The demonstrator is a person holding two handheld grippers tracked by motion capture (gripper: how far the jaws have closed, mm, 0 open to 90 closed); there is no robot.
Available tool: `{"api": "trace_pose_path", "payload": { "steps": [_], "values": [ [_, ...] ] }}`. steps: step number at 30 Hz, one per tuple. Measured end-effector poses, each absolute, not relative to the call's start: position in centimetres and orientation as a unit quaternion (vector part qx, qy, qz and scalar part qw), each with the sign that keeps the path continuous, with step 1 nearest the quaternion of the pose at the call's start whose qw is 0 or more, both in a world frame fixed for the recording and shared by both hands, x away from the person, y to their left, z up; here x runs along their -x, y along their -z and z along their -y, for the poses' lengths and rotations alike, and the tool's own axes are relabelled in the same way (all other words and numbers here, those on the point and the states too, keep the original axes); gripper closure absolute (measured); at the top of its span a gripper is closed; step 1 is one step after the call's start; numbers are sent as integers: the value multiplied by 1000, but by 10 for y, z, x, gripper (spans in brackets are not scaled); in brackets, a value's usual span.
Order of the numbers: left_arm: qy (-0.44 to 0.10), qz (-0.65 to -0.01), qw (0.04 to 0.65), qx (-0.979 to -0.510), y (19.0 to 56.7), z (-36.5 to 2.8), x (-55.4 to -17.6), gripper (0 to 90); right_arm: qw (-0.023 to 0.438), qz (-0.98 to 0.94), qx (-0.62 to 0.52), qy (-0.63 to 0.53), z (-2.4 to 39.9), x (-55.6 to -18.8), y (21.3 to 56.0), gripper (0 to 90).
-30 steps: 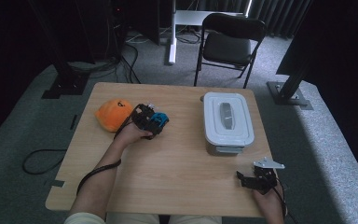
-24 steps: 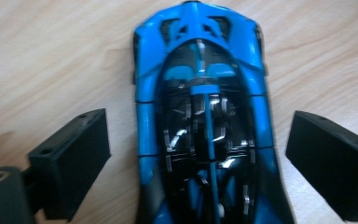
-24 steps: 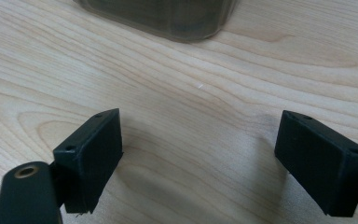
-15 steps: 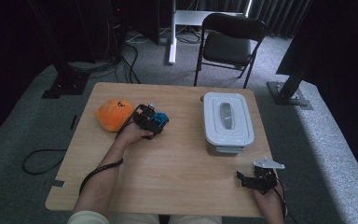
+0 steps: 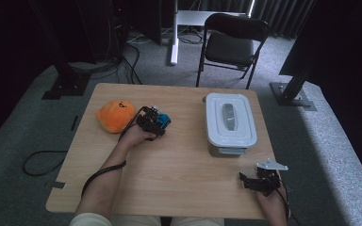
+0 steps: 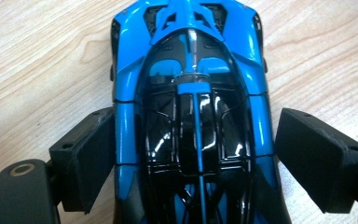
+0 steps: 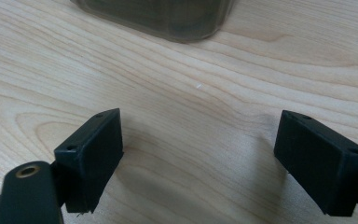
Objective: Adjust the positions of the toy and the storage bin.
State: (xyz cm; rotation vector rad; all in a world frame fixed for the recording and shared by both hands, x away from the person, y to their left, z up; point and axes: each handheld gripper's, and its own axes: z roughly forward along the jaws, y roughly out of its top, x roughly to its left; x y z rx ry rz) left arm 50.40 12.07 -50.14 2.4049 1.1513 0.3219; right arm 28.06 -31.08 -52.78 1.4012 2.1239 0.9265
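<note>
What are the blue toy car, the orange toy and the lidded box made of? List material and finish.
Blue toy car: probably hard plastic or painted metal, glossy; sharp highlights on its black roof.
Orange toy: likely plush fabric, matte; rounded, soft-looking outline, no shine.
Lidded box: apparently plastic; pale grey satin lid, and a translucent grey wall in the right gripper view.

No readable text; dark mark on orange plush [image 5: 115,115] illegible

Right gripper [image 7: 200,158] fingers spread over bare table [image 7: 191,93], container [image 7: 168,16] ahead.
</note>
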Motion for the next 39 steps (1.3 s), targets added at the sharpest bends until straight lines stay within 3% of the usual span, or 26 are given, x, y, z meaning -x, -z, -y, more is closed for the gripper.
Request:
{"api": "trace_pose_path", "payload": {
  "steps": [2, 5, 39],
  "values": [
    [-118, -417, 228, -872, 501, -122, -504, 155, 215, -766, -505, -334, 311, -281, 528, 149],
    [-118, -420, 229, -870, 499, -123, -504, 258, 215, -766, -506, -334, 311, -281, 528, 149],
    [-133, -373, 267, -878, 468, -143, -463, 260, 216, -764, -508, -333, 311, -280, 528, 149]
  ]
}}
